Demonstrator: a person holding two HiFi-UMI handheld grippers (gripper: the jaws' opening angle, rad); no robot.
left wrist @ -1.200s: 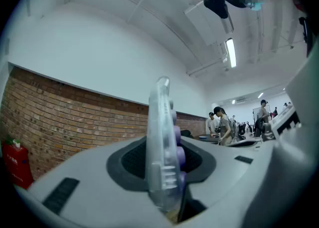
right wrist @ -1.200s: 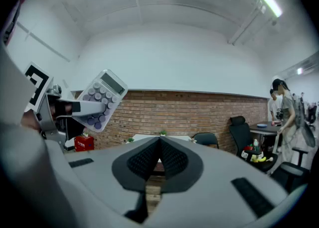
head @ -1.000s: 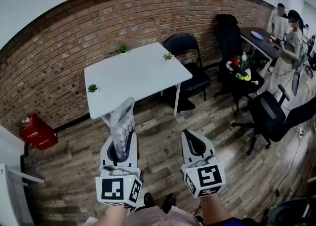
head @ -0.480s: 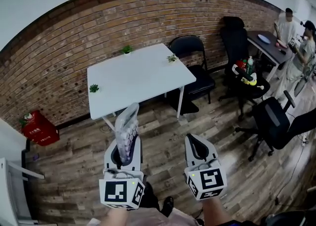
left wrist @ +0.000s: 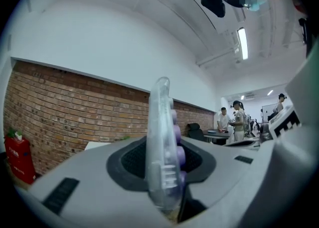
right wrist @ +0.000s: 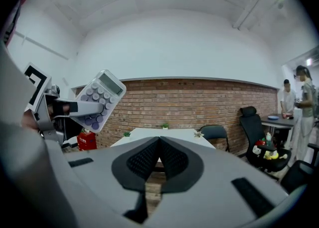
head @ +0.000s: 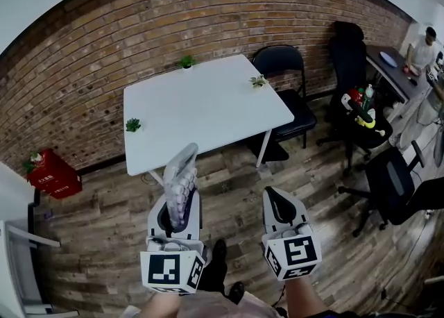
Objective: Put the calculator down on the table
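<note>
My left gripper (head: 177, 207) is shut on a clear calculator (head: 180, 179) with round purple keys, held edge-up over the wood floor short of the white table (head: 201, 112). In the left gripper view the calculator (left wrist: 163, 147) stands upright between the two jaws. The right gripper view shows the calculator (right wrist: 98, 99) from the side, at the left, keys and display facing me. My right gripper (head: 277, 205) is shut and holds nothing; its black pads (right wrist: 149, 157) meet in a point. The table (right wrist: 162, 135) lies ahead of it.
Three small green plants (head: 186, 62) sit at the table's corners. A black folding chair (head: 288, 94) stands at the table's right. Office chairs (head: 392, 185), a small table with toys (head: 362, 105) and people at a desk (head: 423, 49) are at far right. A red crate (head: 52, 174) sits by the brick wall.
Both grippers have moved toward the white table, which now sits nearer and lower in the head view. The left gripper still holds the calculator the same way.
</note>
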